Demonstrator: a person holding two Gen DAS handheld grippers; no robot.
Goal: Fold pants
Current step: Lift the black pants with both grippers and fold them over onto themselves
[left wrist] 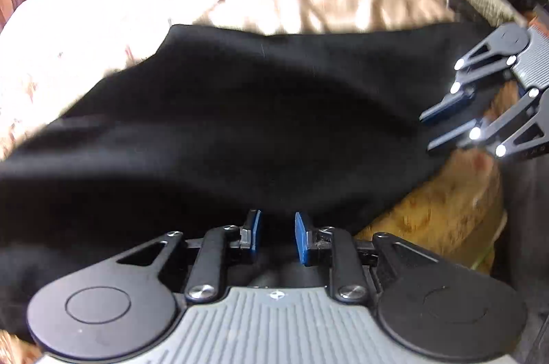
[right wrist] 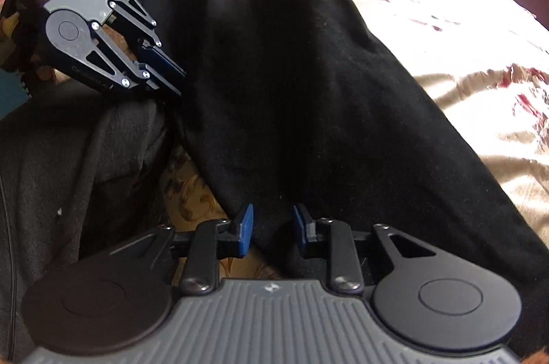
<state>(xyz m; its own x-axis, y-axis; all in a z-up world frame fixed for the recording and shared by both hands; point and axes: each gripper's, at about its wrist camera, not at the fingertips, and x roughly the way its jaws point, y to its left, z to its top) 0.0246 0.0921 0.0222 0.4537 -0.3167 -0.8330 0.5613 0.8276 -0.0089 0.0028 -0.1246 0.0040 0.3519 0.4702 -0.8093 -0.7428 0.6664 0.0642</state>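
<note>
1. In the left wrist view, our left gripper [left wrist: 277,233] sits at bottom centre, blue pads apart, with the black knit fabric pants [left wrist: 240,123] spread across mid-frame on the cream floral bedspread [left wrist: 137,3]. Our right gripper [left wrist: 429,132] enters at right, jaws parted over the pants' edge.
2. In the right wrist view, our right gripper [right wrist: 272,231] stands apart at bottom centre, the pants [right wrist: 291,89] running diagonally over the bedspread [right wrist: 463,37]; the left gripper [right wrist: 178,82] at upper left looks nearly closed at the pants' edge, a grip we cannot confirm.

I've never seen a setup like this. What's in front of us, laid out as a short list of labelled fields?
Garment: black pants, spread out, partly rumpled
Surface: bed with a cream floral cover
Left tool: blue pads apart, at the pants' near edge, black cloth between them
Right tool: blue pads apart, at another edge of the pants
Grip: neither tool visibly closed on the cloth
Fold: none clearly made yet
</note>
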